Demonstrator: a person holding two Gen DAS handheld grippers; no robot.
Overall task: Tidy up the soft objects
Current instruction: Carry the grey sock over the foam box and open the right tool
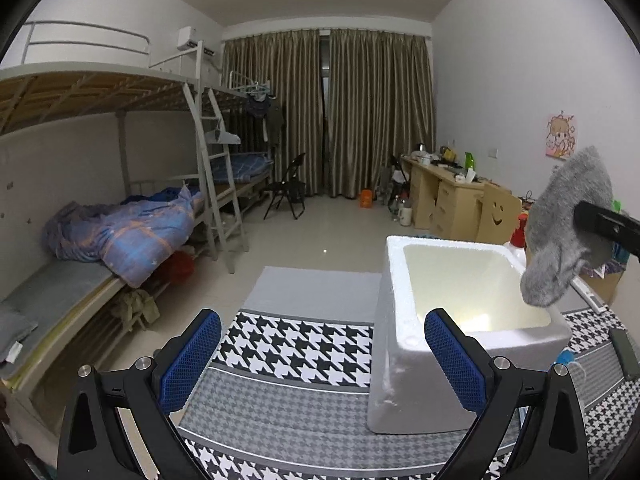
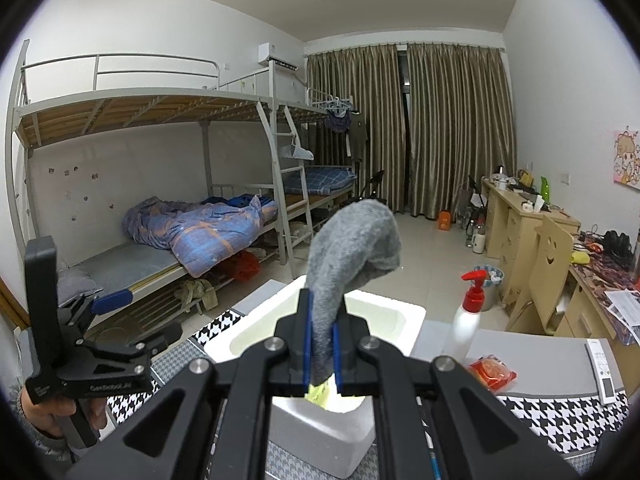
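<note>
Sock is clamped by the right gripper, hanging just above the foam box; the left gripper is held spread apart, nothing grasped

Foam box on patterned cloth, spray bottle to its right, bunk beds at left, desk at right.

We are counting two grippers, the left gripper and the right gripper; one grey sock; one white foam box; one spray bottle at right; one red packet; one remote; one folding chair far off.
</note>
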